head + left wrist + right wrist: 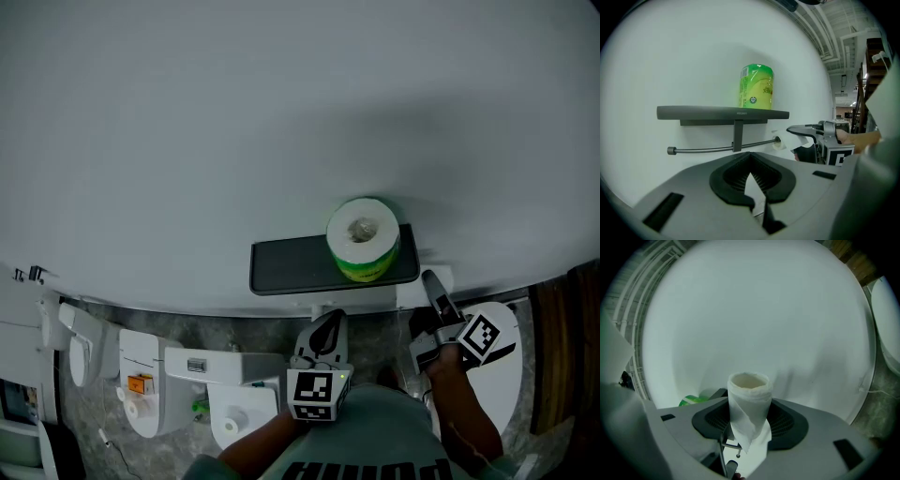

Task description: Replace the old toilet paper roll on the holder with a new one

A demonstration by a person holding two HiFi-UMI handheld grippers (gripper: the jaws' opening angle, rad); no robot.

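Wall (281, 112): smooth, matte white surface; fills most of the head view.
Floor (187, 328): grey speckled stone finish, visible below the wall.
Toilet (502, 380): glossy white oval form at lower right, beside the right tool.
Shelf (291, 265): flat, dark matte rectangular plate with rounded corners, fixed to the wall; a central bracket drops from its underside.
Holder rod (703, 149): thin, round grey metal bar running under the shelf, capped at its left end; no roll sits along its visible length.
Left tool (326, 328): grey plastic body with black ribbed pads; jaws pressed together, nothing between them; positioned below the shelf.
Right tool (436, 291): same construction; jaws pinching the old roll across its sides, at the right end of the rod.
New roll (364, 239): full cylinder in a glossy green printed wrapper; stands upright on the right part of the shelf.
Old roll (749, 408): nearly spent; a narrow hollow tube wrapped in a few soft, crinkled white tissue layers, with a loose pointed tail hanging. Contact with the rod tip cannot be determined.
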